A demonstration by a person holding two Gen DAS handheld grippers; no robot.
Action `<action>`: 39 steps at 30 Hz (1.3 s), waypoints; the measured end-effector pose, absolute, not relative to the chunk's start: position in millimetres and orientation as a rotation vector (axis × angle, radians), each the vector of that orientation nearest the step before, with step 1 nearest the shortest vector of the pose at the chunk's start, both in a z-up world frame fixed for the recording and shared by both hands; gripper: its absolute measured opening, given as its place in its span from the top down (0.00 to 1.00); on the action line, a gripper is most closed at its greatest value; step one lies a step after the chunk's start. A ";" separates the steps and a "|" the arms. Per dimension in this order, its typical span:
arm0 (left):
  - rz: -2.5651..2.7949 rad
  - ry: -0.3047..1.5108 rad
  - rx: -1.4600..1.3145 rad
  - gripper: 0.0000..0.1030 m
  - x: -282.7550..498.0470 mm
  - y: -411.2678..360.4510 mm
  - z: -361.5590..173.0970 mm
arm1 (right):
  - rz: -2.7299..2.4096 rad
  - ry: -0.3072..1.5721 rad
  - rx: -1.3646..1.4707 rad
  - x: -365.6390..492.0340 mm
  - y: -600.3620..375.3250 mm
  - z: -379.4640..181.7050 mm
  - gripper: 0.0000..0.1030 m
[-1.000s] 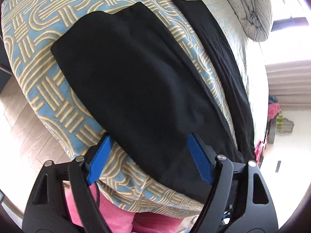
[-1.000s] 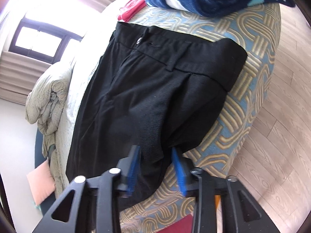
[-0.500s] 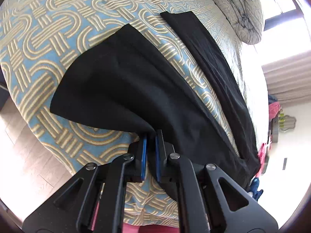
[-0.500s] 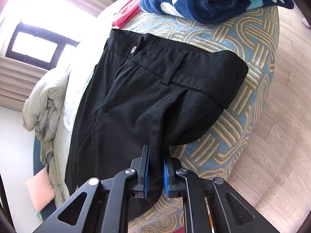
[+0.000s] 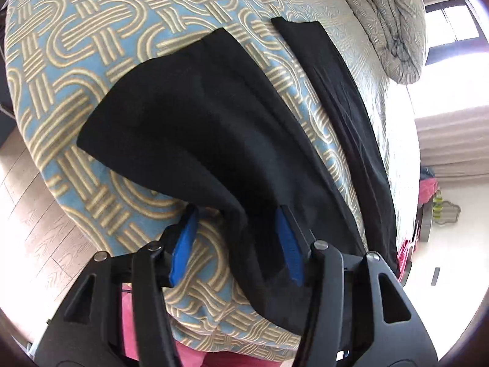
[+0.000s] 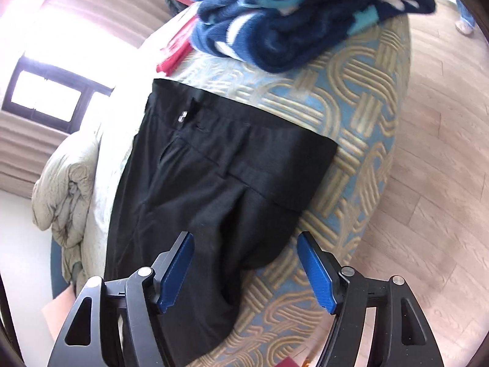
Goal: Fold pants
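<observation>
Black pants [image 5: 214, 140] lie spread on a bed with a blue and tan patterned cover [image 5: 91, 46]. The left wrist view shows the two legs, the near one rumpled into a ridge. My left gripper [image 5: 237, 237] is over that ridge, its jaws opening, with the fold of cloth loose between the blue pads [image 5: 183, 241]. The right wrist view shows the waistband [image 6: 244, 140] and seat of the pants [image 6: 198, 214]. My right gripper [image 6: 247, 267] hangs over the near edge of the seat, jaws opening, and the cloth lies under them, untouched by the pads.
A folded navy and teal fleece blanket [image 6: 305, 15] sits beyond the waistband, with red cloth [image 6: 174, 55] beside it. A bunched grey quilt [image 5: 391, 21] lies at the far side of the bed. Wooden floor [image 6: 443, 183] runs along the bed's edge. Pink fabric [image 5: 189, 354] shows below the left gripper.
Both grippers closed on folds of the pants half a second ago and have since opened, dropping the cloth. The pants shifted and rumpled on the cover.
</observation>
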State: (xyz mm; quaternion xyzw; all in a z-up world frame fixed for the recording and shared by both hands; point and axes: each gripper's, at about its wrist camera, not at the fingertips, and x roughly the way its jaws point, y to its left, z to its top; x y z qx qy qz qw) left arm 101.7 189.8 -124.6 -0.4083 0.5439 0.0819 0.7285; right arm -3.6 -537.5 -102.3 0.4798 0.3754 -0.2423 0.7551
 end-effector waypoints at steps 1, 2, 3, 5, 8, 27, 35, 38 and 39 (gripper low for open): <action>0.176 1.207 -0.890 0.46 102.5 188.9 -123.7 | -0.524 0.819 1.037 -0.5 -536.6 -101.7 0.46; 0.172 1.210 -0.880 0.46 102.8 188.3 -123.0 | -0.522 0.828 1.013 4.4 -534.3 -101.0 0.74; 0.170 1.208 -0.873 0.47 102.6 188.3 -122.5 | -0.525 0.850 0.982 11.1 -532.0 -100.5 0.89; 0.169 1.200 -0.858 0.68 101.7 188.2 -121.5 | -0.523 0.843 0.968 15.2 -530.6 -99.7 0.93; 0.158 1.213 -0.828 0.91 103.5 188.8 -120.9 | -0.520 0.815 0.943 14.8 -527.7 -90.6 0.94; 0.079 1.113 -0.720 0.92 183.0 176.0 -38.5 | -0.385 0.686 0.924 85.2 -537.1 2.6 0.95; 0.118 1.156 -0.622 0.92 316.2 157.5 -30.4 | -0.446 0.715 0.838 218.8 -554.8 22.7 0.96; 0.117 1.176 -0.599 0.92 367.2 144.1 -48.0 | -0.550 0.745 0.726 284.9 -569.8 13.6 0.96; 0.112 1.175 -0.599 0.92 377.7 141.1 -51.4 | -0.571 0.759 0.692 300.6 -574.2 8.9 0.96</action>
